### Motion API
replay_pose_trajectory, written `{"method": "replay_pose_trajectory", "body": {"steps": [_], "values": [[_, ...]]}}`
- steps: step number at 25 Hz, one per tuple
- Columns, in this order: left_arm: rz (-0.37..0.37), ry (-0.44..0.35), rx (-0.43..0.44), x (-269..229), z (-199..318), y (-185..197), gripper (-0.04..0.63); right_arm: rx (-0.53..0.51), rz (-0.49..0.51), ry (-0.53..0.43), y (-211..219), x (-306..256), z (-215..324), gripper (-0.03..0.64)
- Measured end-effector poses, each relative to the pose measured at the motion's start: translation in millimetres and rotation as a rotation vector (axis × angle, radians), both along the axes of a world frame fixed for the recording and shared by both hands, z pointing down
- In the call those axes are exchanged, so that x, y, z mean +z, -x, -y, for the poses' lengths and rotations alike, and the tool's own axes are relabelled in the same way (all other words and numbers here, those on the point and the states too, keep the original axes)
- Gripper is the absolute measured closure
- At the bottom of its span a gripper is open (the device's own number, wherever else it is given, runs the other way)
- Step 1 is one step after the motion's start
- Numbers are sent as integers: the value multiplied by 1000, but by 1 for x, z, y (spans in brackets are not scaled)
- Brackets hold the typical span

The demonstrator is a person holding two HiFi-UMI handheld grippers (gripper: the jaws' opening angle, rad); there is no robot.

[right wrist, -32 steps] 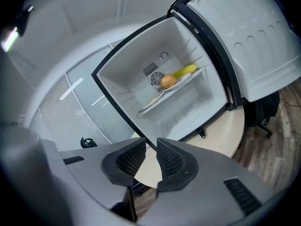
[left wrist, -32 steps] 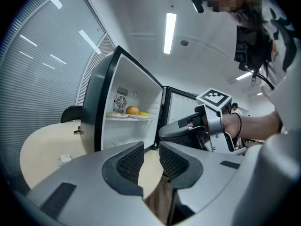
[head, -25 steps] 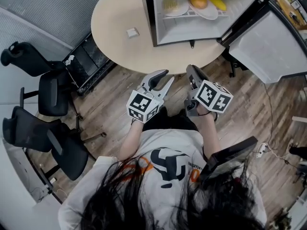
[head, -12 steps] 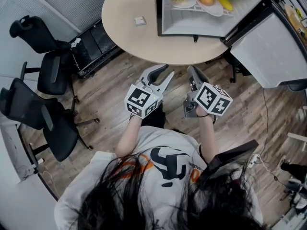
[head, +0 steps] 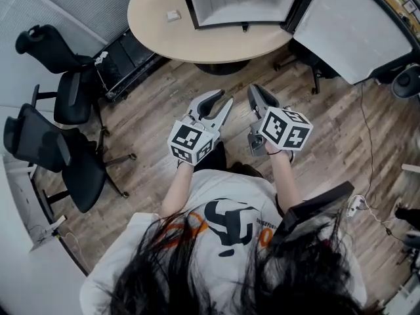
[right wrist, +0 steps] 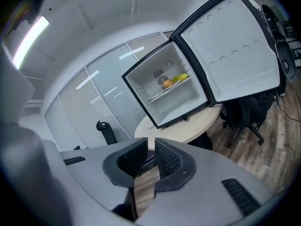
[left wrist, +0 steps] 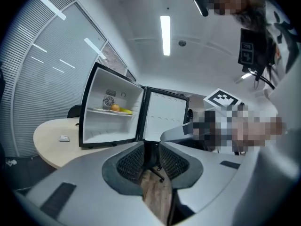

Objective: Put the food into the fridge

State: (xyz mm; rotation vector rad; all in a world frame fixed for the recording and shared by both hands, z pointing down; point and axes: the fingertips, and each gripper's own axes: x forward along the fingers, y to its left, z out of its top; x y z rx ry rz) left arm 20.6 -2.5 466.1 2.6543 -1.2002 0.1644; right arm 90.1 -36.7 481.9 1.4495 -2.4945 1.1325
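Left gripper (head: pixel 225 97) is hovering at mid-frame, jaws spread and empty; right gripper (head: pixel 254 90) beside it is showing only a slit. Food (right wrist: pixel 173 80), seemingly fruit, is sitting inside the fridge (head: pixel 236 10), top centre.

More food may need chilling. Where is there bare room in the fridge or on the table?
Bare: the white fridge's lower compartment, under its shelf. That shelf is crowded with plated yellow and orange food. The round beige table is free left of the fridge, around one small white object.
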Motion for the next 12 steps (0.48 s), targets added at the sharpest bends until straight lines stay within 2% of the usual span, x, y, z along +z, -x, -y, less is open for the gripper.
{"method": "replay_pose_trajectory", "body": {"steps": [5,12], "values": [[20,-22,-11,-6,-37,-16,497,-45,-15,-18,-10,-2,-34,561],[31,-44,-53,-13,-65,-13,497,-113,-42,-44,-4,-6,-67,561]]}}
